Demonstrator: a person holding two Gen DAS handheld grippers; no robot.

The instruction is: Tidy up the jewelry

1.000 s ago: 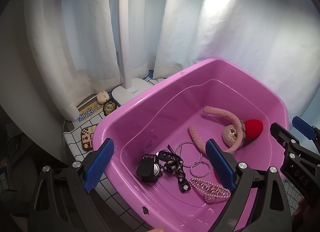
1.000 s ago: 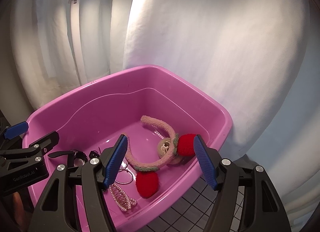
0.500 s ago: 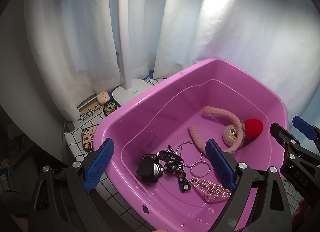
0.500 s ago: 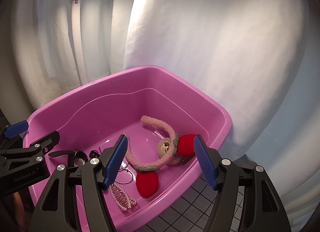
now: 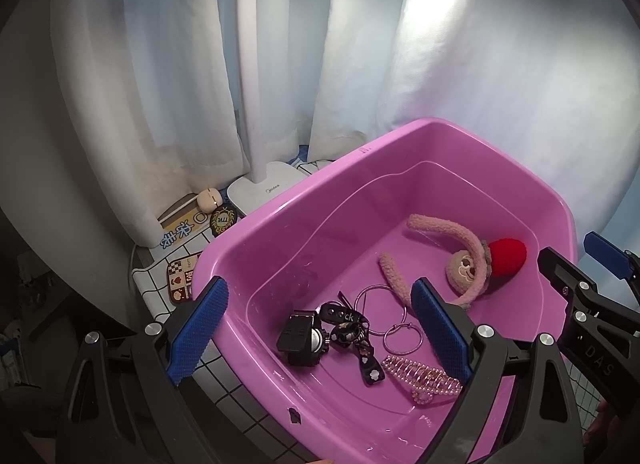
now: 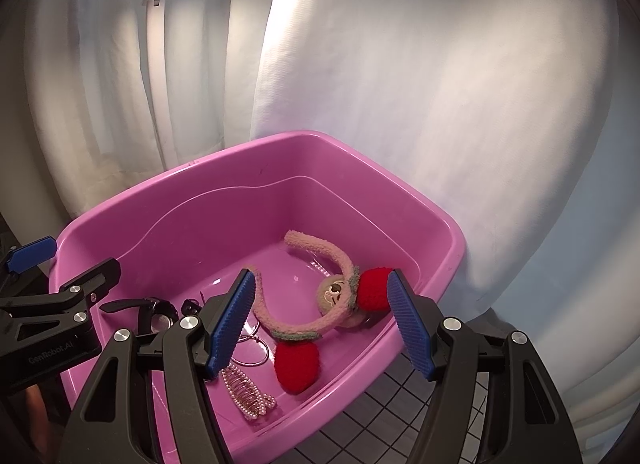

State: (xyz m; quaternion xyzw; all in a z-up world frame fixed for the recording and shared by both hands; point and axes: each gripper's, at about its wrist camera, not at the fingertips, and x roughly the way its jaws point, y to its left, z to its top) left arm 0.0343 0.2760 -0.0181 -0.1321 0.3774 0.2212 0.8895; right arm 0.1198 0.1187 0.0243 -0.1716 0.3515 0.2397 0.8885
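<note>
A pink plastic tub (image 5: 280, 220) (image 6: 448, 260) holds the jewelry. Inside lie a fuzzy pink headband with red pompoms (image 5: 472, 260) (image 6: 332, 296), two silver hoop earrings (image 5: 402, 338) (image 6: 252, 352), a pearl hair clip (image 5: 420, 378) (image 6: 246, 388), a black watch (image 5: 302, 338) and a black strap with flowers (image 5: 360, 344). My left gripper (image 5: 318, 334) hovers open above the tub's near left corner, nothing between its blue pads. My right gripper (image 6: 320, 322) hangs open above the headband, holding nothing. Each gripper shows at the edge of the other's view.
A white lamp base and pole (image 5: 260, 184) stand left of the tub beside white curtains (image 5: 160, 84). Small coasters and badges (image 5: 186, 268) lie on the grid-patterned cloth (image 5: 224, 368). The dark checked tabletop (image 6: 400, 416) shows right of the tub.
</note>
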